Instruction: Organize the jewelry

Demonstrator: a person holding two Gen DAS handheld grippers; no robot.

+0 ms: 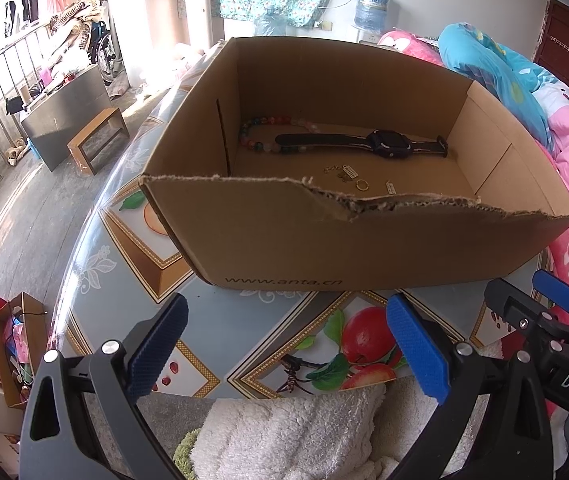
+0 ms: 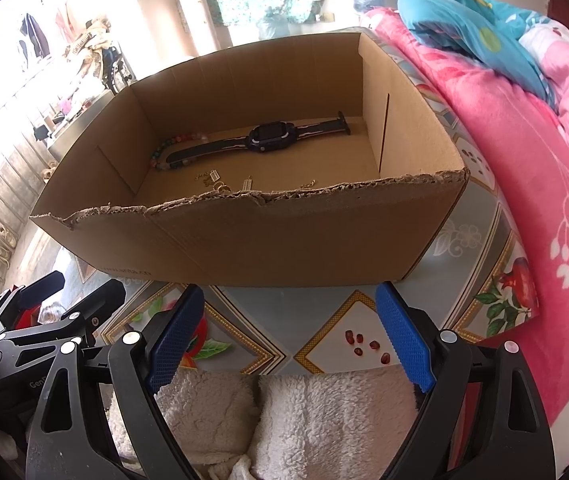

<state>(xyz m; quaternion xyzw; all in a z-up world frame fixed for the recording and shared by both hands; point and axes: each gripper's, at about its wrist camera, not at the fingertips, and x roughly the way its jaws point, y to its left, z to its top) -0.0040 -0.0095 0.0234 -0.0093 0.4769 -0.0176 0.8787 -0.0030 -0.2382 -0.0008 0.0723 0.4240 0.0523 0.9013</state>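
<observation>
Inside the cardboard box (image 1: pixel 364 240) on the desk (image 1: pixel 220 320), the bead bracelet (image 1: pixel 258 134) lies at about ten o'clock, the black watch (image 1: pixel 388 144) stretches toward two o'clock, and the small gold pieces (image 1: pixel 348 176) sit loose near six o'clock. Both the left claw (image 1: pixel 288 344) and the right claw (image 2: pixel 288 336) hang wide and empty short of the box (neither touching it). The jewelry looks gathered but unsorted, so most of the arranging seems left to do.

A fruit-patterned table (image 1: pixel 220 328) bears an open cardboard box (image 1: pixel 364 248) alone.
</observation>
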